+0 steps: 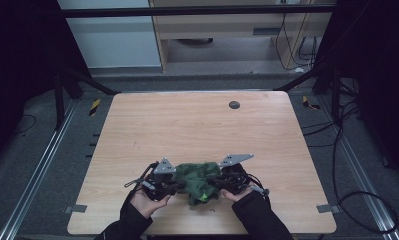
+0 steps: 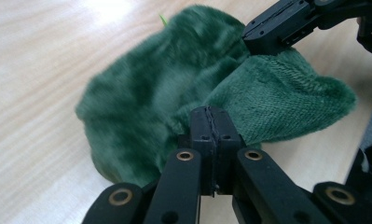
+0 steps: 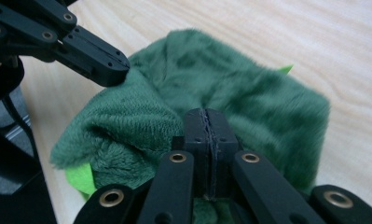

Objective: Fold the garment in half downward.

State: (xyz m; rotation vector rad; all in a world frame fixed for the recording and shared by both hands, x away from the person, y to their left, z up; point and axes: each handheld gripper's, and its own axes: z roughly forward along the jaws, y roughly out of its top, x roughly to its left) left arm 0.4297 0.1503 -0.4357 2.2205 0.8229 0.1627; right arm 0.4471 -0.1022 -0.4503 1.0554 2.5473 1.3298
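A dark green fleecy cloth point(image 1: 197, 179) lies bunched on the wooden table point(image 1: 197, 130) near its front edge. It has a bright green patch point(image 3: 79, 179) underneath. My left gripper point(image 1: 179, 186) holds the cloth's left side, and its jaws are pressed together on a fold point(image 2: 210, 112). My right gripper point(image 1: 216, 181) grips the right side the same way, with its jaws closed on the fabric point(image 3: 207, 114). Each gripper view shows the other gripper biting the far edge of the cloth point(image 2: 267, 88), with the plush side point(image 3: 249, 93) turned up. A person's hands hold both grippers.
A small dark round cap point(image 1: 234, 105) sits in the table top near the far edge. Metal brackets point(image 1: 326, 208) mark the front corners. Cables point(image 1: 347, 165) lie on the floor to the right. A black frame bar point(image 1: 197, 11) crosses beyond the table.
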